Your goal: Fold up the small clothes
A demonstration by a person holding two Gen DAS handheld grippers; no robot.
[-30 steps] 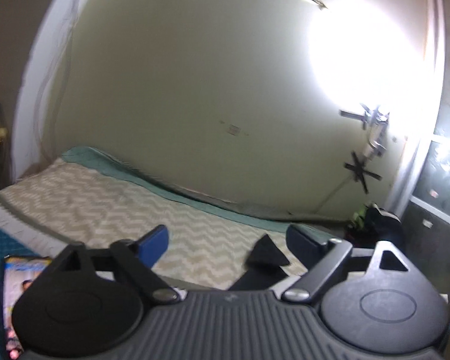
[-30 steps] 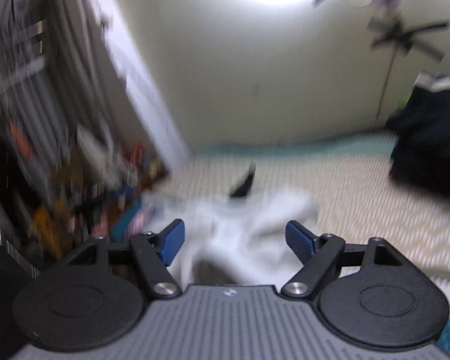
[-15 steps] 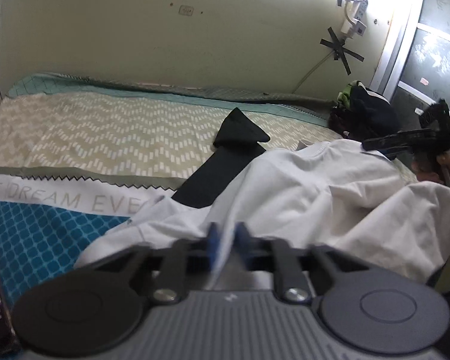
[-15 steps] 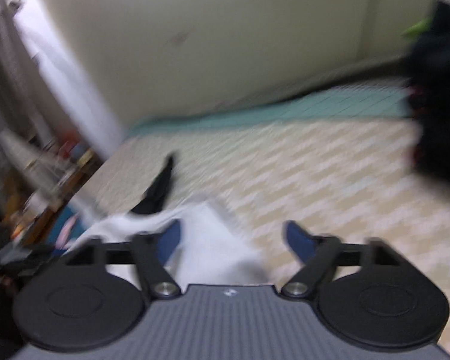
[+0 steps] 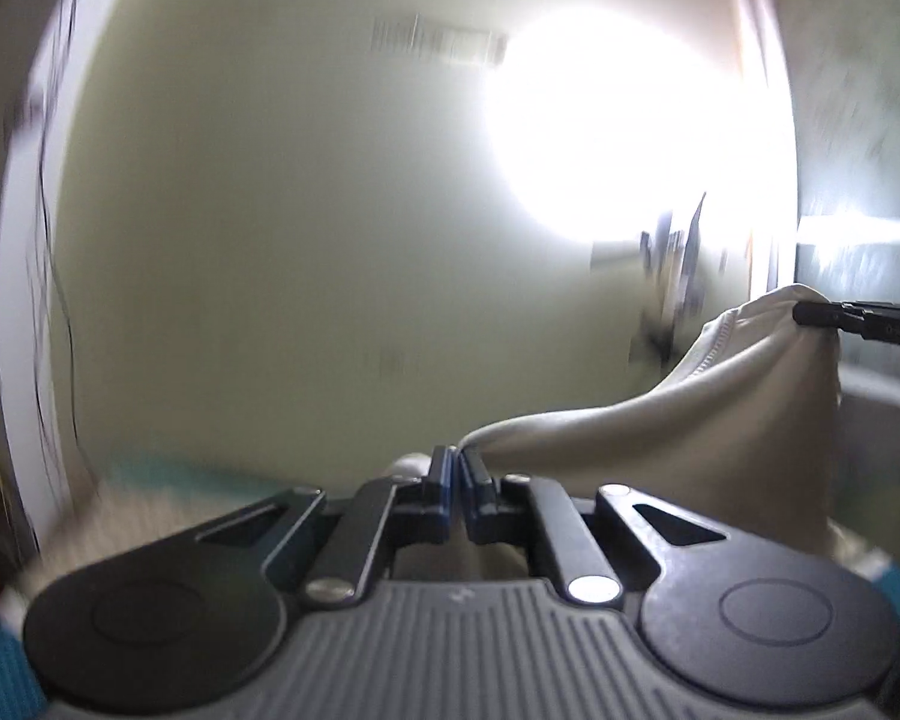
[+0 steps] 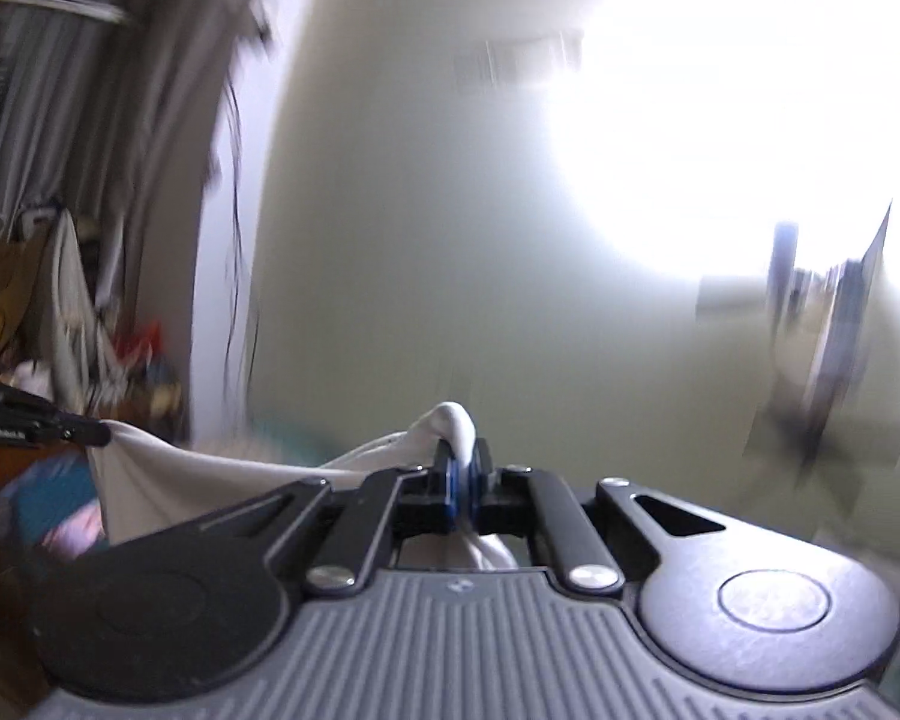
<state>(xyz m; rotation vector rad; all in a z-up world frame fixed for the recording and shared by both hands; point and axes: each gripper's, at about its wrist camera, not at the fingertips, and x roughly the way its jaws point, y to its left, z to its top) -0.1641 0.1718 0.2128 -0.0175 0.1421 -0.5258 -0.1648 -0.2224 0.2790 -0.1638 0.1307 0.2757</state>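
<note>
While the cloth (image 5: 660, 468) hangs in the air between them, both tongs are pinching it. Over on the left side, the left tongs (image 5: 457, 468) are squeezed together on one edge of the pale cloth, with a bit of it poking out at the tips. From there the cloth stretches up and across to the right tongs (image 5: 810, 313), which show at the far right of the left view and are clamped on another bunch of it. In the right view the same thing shows the other way round: the left tongs (image 6: 90, 433) hold a corner at the far left, the cloth (image 6: 210, 480) sags in the middle, and the right tongs (image 6: 463, 468) are shut tight on a white fold that sticks up above them. Behind it all is a plain wall (image 5: 270, 240) with a very bright light (image 5: 630, 132), and a blurry strip of bed (image 5: 150, 480) is low down. I think the folding has only begun. The cloth looks lifted and spread out, but no fold is made yet. It must still be laid flat, folded over and pressed neat.
</note>
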